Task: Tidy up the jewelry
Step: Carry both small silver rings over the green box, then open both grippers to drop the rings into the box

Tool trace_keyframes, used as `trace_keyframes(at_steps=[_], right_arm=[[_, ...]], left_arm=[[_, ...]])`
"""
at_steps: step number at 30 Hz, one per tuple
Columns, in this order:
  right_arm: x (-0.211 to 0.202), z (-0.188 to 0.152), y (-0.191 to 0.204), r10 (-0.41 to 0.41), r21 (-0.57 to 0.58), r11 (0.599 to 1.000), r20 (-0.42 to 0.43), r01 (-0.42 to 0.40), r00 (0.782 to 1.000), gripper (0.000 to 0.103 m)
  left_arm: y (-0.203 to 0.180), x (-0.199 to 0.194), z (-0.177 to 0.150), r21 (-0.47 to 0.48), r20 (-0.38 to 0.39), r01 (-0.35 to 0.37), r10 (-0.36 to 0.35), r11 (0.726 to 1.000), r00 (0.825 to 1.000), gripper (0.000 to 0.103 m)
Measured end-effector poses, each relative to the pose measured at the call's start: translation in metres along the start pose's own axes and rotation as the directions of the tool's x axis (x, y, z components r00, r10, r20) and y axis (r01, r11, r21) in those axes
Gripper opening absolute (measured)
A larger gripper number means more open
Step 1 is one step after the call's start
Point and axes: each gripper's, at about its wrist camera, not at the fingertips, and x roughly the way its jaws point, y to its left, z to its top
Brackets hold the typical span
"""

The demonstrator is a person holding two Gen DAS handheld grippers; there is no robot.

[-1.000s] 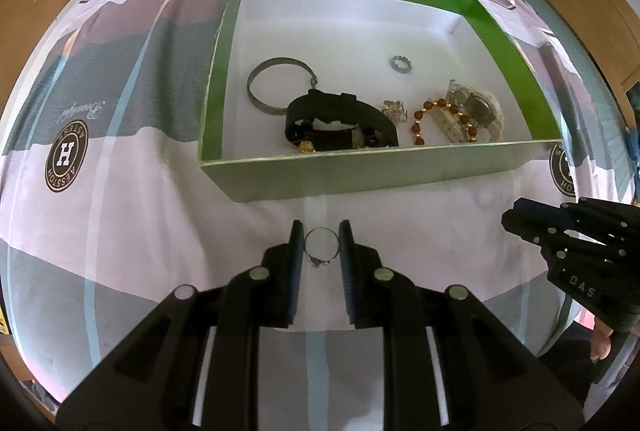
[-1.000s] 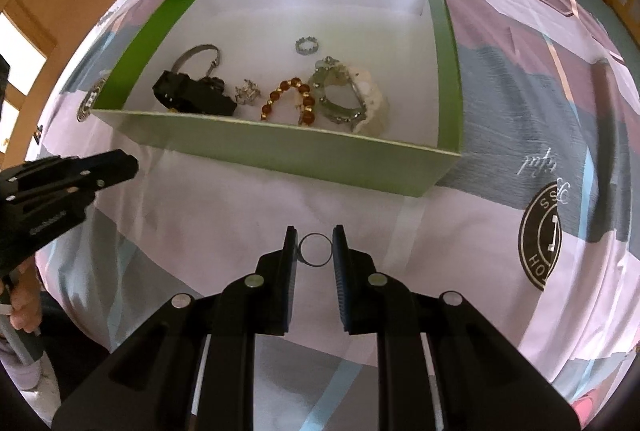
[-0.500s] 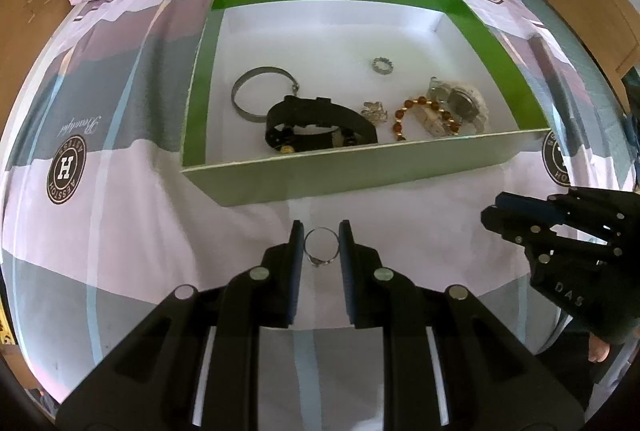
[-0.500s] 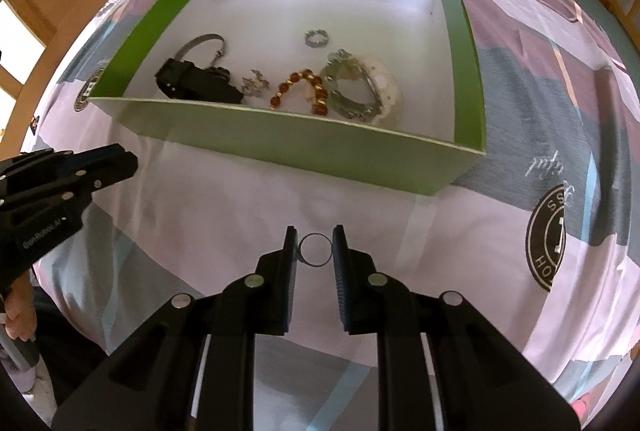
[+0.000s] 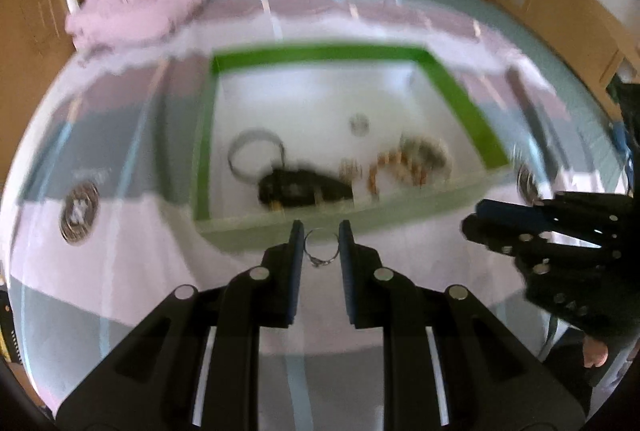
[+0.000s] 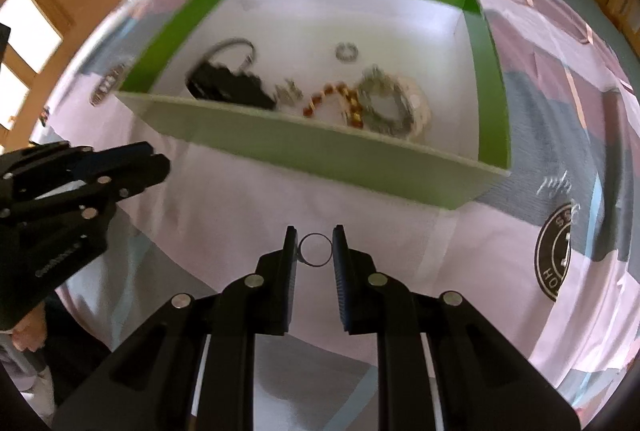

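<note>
Since a second ago the left view has tilted up, the green box (image 5: 460,99) sitting higher and blurred on the bed (image 5: 120,243). Left tool (image 5: 319,251) pinches a ring with a setting (image 5: 320,250) at frame centre; right tool (image 6: 315,251) pinches a plain ring (image 6: 315,249)

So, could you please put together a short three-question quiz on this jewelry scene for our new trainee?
1. True or false: the left gripper is empty.
2. What does the right gripper hold? A) a bead bracelet B) a plain ring C) a watch
3. Fill in: the black strap lies inside the green ____.

Key: 1. False, it grips a ring with a setting. 2. B. 3. box.
</note>
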Motion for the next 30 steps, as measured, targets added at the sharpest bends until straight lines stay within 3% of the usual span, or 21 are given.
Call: trace_keyframes(at_steps=[4,9,12,15,16,17,19,20,21,23,25,27,30], right_arm=[[-0.038,0.009,-0.010,0.034,0.017,0.999,0.166,-0.037,0.986,0.018],[-0.051,0.034,-0.028,-0.022,0.067,0.998,0.321,0.001,0.947,0.018],[-0.024,0.049,-0.039,-0.033,0.123,0.992,0.306,-0.005,0.951,0.018],[0.004,0.055,-0.038,-0.101,0.144,0.987,0.253,0.066,0.962,0.018],[0.013,0.057,-0.035,-0.110,0.149,0.986,0.235,0.077,0.966,0.018],[0.017,0.058,-0.034,-0.112,0.154,0.985,0.229,0.078,0.967,0.018],[0.018,0.058,-0.031,-0.120,0.165,0.983,0.230,0.083,0.966,0.020],[0.016,0.058,-0.029,-0.125,0.170,0.982,0.239,0.085,0.963,0.030],[0.014,0.059,-0.027,-0.128,0.176,0.981,0.248,0.085,0.960,0.051],[0.005,0.056,-0.024,-0.133,0.194,0.978,0.291,0.078,0.947,0.067],[-0.005,0.053,-0.023,-0.149,0.200,0.976,0.313,0.088,0.938,0.072],[-0.014,0.049,-0.022,-0.156,0.204,0.975,0.338,0.089,0.928,0.088],[-0.029,0.041,-0.021,-0.199,0.230,0.966,0.383,0.116,0.902,0.099]], left_arm=[[0.005,-0.015,0.028,-0.026,0.115,-0.065,0.067,0.998,0.991,0.017],[0.009,-0.008,0.053,-0.044,0.219,-0.108,0.115,0.993,0.969,0.017],[0.020,0.014,0.054,-0.077,0.148,-0.112,0.122,0.991,0.981,0.017],[0.025,0.020,0.054,-0.075,0.126,-0.109,0.118,0.991,0.985,0.018],[0.026,0.020,0.054,-0.076,0.119,-0.104,0.113,0.992,0.986,0.030],[0.026,0.019,0.054,-0.078,0.116,-0.096,0.105,0.992,0.988,0.054],[0.025,0.014,0.052,-0.087,0.138,-0.092,0.104,0.992,0.985,0.064],[0.023,0.011,0.052,-0.082,0.140,-0.095,0.105,0.992,0.985,0.065],[0.020,0.008,0.051,-0.073,0.138,-0.096,0.106,0.993,0.985,0.067],[0.016,0.003,0.048,-0.067,0.140,-0.102,0.111,0.992,0.984,0.080],[0.012,-0.004,0.044,-0.059,0.142,-0.106,0.113,0.993,0.983,0.085],[0.008,-0.010,0.038,-0.051,0.143,-0.112,0.119,0.992,0.983,0.089],[0.007,-0.015,0.030,-0.048,0.144,-0.126,0.132,0.991,0.981,0.097]])
